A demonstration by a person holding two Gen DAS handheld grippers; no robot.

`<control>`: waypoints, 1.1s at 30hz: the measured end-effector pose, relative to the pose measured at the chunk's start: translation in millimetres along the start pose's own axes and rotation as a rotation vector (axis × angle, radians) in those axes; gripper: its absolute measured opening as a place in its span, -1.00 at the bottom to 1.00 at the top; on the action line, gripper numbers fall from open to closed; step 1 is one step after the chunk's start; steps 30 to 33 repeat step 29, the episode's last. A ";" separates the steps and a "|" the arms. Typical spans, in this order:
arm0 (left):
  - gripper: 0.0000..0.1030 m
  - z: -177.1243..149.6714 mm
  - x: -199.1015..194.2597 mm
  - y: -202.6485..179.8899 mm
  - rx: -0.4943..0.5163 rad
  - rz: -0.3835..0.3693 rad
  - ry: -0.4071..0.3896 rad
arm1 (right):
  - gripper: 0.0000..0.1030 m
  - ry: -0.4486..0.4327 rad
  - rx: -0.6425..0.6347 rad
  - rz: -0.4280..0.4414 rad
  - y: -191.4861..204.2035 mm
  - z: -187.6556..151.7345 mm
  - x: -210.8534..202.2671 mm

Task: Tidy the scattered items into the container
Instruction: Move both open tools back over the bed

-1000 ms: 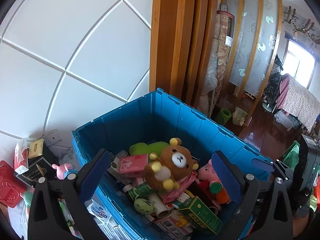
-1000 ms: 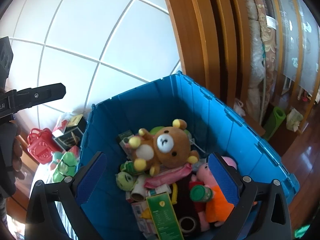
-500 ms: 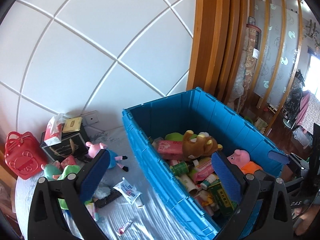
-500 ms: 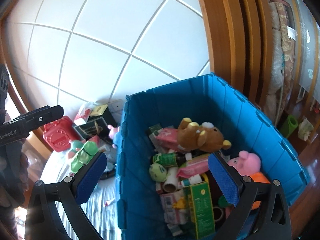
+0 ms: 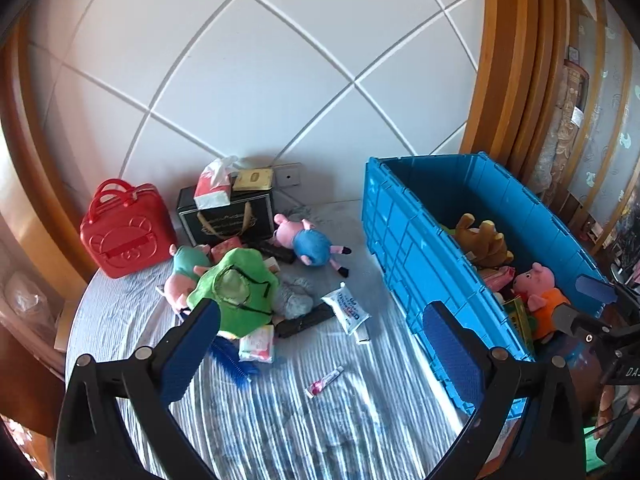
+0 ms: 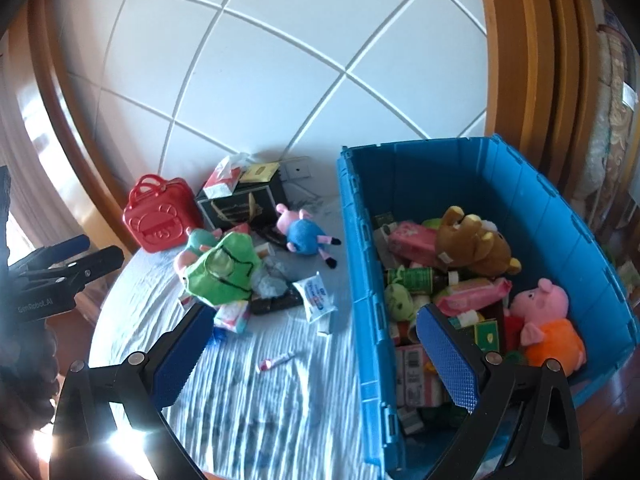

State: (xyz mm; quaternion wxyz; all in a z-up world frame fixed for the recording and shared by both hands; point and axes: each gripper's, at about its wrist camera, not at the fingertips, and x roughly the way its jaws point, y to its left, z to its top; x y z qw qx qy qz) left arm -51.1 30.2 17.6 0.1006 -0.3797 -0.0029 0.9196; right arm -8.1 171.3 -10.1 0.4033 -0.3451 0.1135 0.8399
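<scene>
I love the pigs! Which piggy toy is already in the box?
The orange-dressed pig sits inside the blue box; the blue pig lies outside on the cloth.

The left gripper (image 6: 64, 258), seen at the left edge of the right wrist view, carries pale lettering on its black body that reads "GenRobot.AI". In the left wrist view, the black body of the right gripper (image 5: 592, 300) at the right edge shows the letters "DA", cut off by the frame. The white sachet (image 5: 347, 312) on the striped cloth bears blue and red print, too small to read. Print on the boxes in the blue crate (image 6: 360, 280) is likewise illegible.
</scene>
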 end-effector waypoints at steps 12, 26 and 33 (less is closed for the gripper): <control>1.00 -35.2 -31.1 48.7 -0.025 0.091 -0.028 | 1.00 0.008 -0.072 -0.053 57.3 -13.9 -11.2; 1.00 -38.3 -43.2 57.5 -0.059 0.062 -0.062 | 1.00 0.005 -0.079 -0.052 67.8 -18.5 -15.3; 1.00 -38.5 -45.8 56.8 -0.056 0.066 -0.067 | 1.00 0.007 -0.081 -0.050 68.0 -19.4 -15.7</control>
